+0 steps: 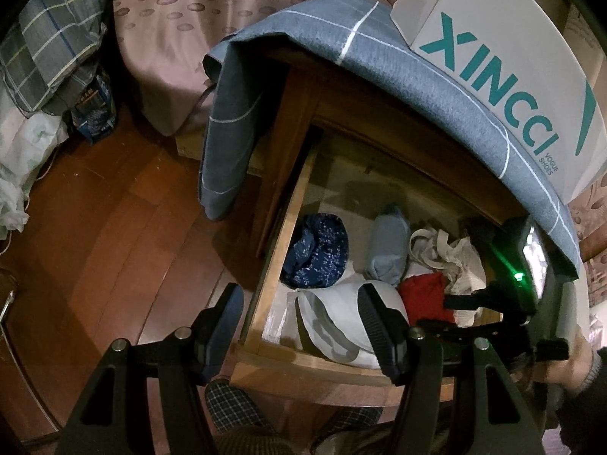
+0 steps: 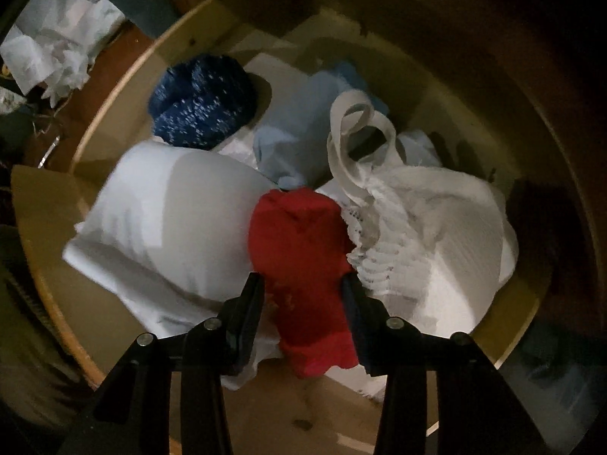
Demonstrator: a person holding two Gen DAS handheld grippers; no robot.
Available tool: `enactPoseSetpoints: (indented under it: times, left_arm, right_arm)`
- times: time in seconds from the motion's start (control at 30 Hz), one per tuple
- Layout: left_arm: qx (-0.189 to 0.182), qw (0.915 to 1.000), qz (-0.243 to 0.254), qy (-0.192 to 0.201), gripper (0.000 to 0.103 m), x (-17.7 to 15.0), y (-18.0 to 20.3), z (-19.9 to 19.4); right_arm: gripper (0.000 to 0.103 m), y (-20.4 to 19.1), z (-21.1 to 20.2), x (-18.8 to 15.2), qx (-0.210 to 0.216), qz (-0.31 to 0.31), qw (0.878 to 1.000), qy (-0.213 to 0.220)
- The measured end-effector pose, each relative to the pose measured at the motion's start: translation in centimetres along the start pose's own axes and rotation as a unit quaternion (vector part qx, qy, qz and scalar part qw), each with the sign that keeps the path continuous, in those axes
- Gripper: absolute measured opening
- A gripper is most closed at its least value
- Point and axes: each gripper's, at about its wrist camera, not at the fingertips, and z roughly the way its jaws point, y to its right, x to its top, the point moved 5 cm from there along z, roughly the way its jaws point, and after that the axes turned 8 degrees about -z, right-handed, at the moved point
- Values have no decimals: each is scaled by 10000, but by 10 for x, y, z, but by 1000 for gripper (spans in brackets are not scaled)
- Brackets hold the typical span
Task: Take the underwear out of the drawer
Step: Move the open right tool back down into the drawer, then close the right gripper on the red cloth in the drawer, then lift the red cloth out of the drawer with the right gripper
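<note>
The wooden drawer (image 1: pixel 265 265) stands pulled out, full of folded underwear. The red underwear (image 2: pixel 303 250) lies in the middle of it, between a white folded piece (image 2: pixel 167 208) and a crumpled white piece (image 2: pixel 428 220). My right gripper (image 2: pixel 303 284) is inside the drawer with its fingers on both sides of the red piece, touching it; the jaws are partly closed around it. In the left wrist view the red piece (image 1: pixel 425 292) and the right gripper (image 1: pixel 466 299) show at the drawer's right. My left gripper (image 1: pixel 299 303) is open and empty above the drawer's front left corner.
A dark blue patterned roll (image 2: pixel 201 102) and a light blue piece (image 2: pixel 299 140) lie further back in the drawer. A grey checked cloth (image 1: pixel 341 49) and a white shoe box (image 1: pixel 504 68) sit on the cabinet top. The wooden floor (image 1: pixel 114 208) lies to the left.
</note>
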Motion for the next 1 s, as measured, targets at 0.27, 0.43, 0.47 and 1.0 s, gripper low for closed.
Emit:
enactPoseSetpoints:
  times: [0.27, 0.43, 0.47, 1.0]
  left_arm:
    - [-19, 10000, -44, -36, 64, 0, -2, 2]
    - [-14, 9999, -63, -88, 64, 0, -2, 5]
    - [-5, 9999, -56, -104, 64, 0, -2, 5]
    - [64, 9994, -42, -334, 64, -2, 0, 12]
  right_arm:
    - [58, 3, 26, 4, 74, -36, 9996, -270]
    - [58, 7, 33, 3, 178, 70, 9991, -369]
    - [57, 7, 33, 2, 187, 76, 9990, -390]
    - [37, 7, -17, -25, -5, 422, 9989, 219]
